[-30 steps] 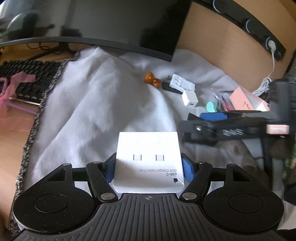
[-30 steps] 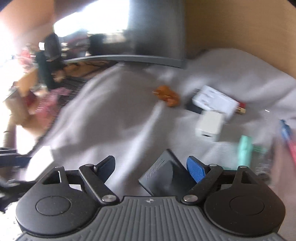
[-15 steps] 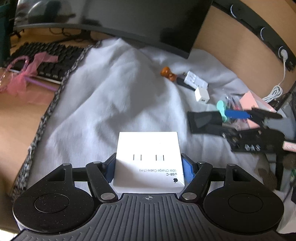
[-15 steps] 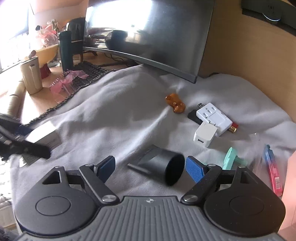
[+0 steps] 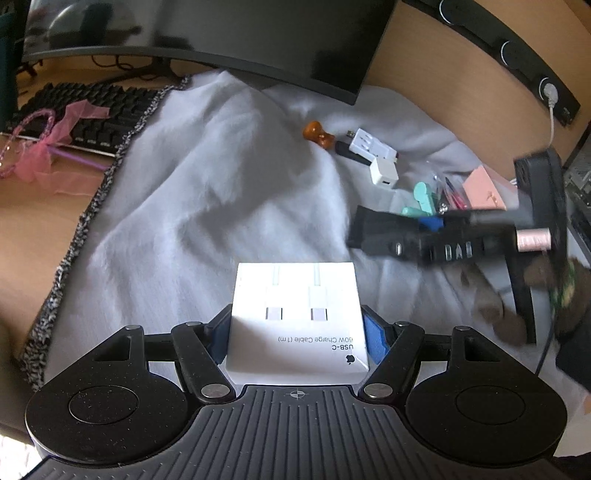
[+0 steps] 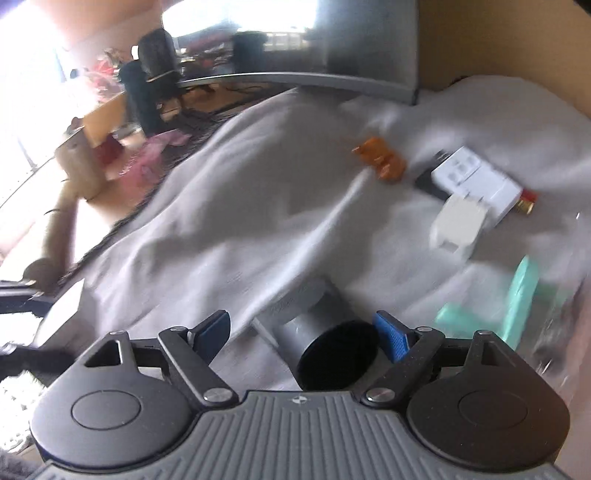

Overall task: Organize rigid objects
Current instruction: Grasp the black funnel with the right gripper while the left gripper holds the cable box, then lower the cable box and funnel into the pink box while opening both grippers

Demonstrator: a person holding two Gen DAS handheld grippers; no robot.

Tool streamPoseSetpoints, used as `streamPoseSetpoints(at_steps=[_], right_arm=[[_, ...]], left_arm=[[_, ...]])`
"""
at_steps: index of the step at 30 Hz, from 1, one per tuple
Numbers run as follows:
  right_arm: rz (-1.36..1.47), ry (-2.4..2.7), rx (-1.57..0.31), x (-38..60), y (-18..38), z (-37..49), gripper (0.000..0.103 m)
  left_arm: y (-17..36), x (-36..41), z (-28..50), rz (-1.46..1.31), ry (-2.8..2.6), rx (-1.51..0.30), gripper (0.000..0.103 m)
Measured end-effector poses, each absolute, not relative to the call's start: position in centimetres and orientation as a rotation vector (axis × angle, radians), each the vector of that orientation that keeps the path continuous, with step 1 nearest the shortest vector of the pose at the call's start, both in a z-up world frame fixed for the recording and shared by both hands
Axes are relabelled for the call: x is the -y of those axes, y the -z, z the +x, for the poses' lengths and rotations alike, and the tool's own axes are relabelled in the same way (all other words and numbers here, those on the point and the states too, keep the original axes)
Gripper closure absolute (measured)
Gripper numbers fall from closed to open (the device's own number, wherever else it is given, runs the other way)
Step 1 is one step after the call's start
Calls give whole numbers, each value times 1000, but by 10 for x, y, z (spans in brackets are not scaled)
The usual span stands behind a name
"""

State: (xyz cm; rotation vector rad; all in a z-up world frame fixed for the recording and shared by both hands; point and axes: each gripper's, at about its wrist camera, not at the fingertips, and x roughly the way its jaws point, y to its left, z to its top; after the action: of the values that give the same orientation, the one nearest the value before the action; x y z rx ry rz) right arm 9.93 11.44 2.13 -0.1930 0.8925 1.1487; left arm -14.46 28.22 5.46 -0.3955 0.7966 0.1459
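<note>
My left gripper [image 5: 297, 325] is shut on a white USB-C cable box [image 5: 295, 291], its blue pads pressed on both sides, low over the pale cloth [image 5: 203, 184]. My right gripper [image 6: 303, 323] is open. A black tube-shaped object [image 6: 325, 332] lies on the cloth between its fingers, close to the right pad and well apart from the left one. In the left wrist view, the right gripper [image 5: 436, 229] reaches in from the right with the black object [image 5: 373, 229] at its tips. The right wrist view is blurred.
Further back on the cloth lie an orange piece [image 5: 317, 133], a white adapter [image 5: 373, 146], a white charger cube [image 5: 384, 172], a mint clip [image 5: 421, 199] and a pink box [image 5: 480, 186]. A monitor [image 5: 221, 29] stands behind, with a keyboard [image 5: 85, 110] and pink ribbon [image 5: 55, 136] at the left.
The left gripper has drifted sideways with the box still clamped. The right gripper has swung over the cloth, and the black object stays between its open jaws.
</note>
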Motion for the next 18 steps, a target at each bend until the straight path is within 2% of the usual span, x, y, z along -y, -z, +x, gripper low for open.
streamPoseSetpoints(at_steps=[5,10,11,14,18], right_arm=[[-256,-1189,-883,-118,-18,56,18],[-429,-1087,-667,-125,-24,30,18],[-430,-1069,-669,-128,-22,34,20],[-375,-1047,-759,-134,-17,52,48],[-348,-1009,-763,-113,-27,46,50]], left_arm=[[-52,-284,-141,-422,-148,-796,29],[-50,-275,-136,-412,-122,-804,29],[-50,-271,-135,-404,-114,-810,29],[-50,-258,-130,-338,-82,-830,29],[-49,-232,-116,-267,49,-875,29]])
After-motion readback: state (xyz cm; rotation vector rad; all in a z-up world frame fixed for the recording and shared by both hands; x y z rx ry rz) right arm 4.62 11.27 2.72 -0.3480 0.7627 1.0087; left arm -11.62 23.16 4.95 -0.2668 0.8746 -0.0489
